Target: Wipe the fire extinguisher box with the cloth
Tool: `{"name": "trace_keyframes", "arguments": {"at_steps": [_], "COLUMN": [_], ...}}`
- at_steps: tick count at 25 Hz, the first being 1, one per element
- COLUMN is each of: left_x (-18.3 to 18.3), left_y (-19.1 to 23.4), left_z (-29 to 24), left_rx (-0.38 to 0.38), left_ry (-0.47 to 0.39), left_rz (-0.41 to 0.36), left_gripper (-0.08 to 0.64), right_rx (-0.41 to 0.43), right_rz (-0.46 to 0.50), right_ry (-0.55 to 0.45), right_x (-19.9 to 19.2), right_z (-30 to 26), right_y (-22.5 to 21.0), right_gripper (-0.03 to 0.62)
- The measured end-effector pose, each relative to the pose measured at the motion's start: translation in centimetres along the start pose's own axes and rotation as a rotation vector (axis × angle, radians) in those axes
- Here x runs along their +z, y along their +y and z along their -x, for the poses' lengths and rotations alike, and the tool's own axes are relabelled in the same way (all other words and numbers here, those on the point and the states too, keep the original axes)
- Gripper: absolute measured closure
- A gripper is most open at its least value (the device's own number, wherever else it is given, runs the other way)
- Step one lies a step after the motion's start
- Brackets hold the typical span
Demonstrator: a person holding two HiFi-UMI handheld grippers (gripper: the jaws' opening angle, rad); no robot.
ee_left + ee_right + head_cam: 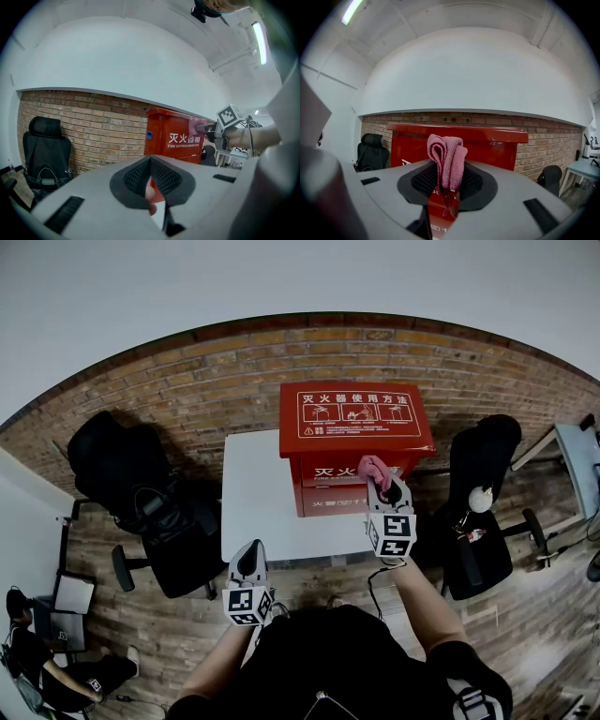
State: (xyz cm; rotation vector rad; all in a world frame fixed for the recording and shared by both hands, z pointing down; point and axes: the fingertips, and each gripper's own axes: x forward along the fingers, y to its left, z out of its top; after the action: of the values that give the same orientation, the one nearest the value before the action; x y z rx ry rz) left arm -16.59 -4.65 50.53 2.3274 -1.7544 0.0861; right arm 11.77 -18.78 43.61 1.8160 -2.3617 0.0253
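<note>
Red metal fire extinguisher box (356, 418) on white table (253, 507), far right corner. Right gripper (379, 482) squeezes pink folded cloth (374, 468); box front straight ahead, cloth seems touching. Left gripper (250, 561) closed, empty, farther back.

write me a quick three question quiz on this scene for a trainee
1. True or false: the right hand-held gripper is shut on the pink cloth.
2. The left hand-held gripper holds: A the cloth, B nothing, C a sponge.
3. Fill in: the red box stands on a white ____.
Key: 1 true; 2 B; 3 table.
</note>
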Motion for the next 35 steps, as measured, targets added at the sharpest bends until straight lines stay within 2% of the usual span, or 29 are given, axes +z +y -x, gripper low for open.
{"name": "trace_keyframes", "arguments": {"at_steps": [35], "left_x": [-0.1], "left_y": [-0.4], "left_z": [-0.2], "left_rx": [-0.004], "left_ry": [0.009], "left_rz": [-0.002], "left_gripper": [0.541], "right_rx": [-0.109], "right_rz": [0.018], "right_ry": [0.012], "right_x": [-0.9], "right_z": [1.5], "right_y": [-5.8], "right_gripper": [0.481]}}
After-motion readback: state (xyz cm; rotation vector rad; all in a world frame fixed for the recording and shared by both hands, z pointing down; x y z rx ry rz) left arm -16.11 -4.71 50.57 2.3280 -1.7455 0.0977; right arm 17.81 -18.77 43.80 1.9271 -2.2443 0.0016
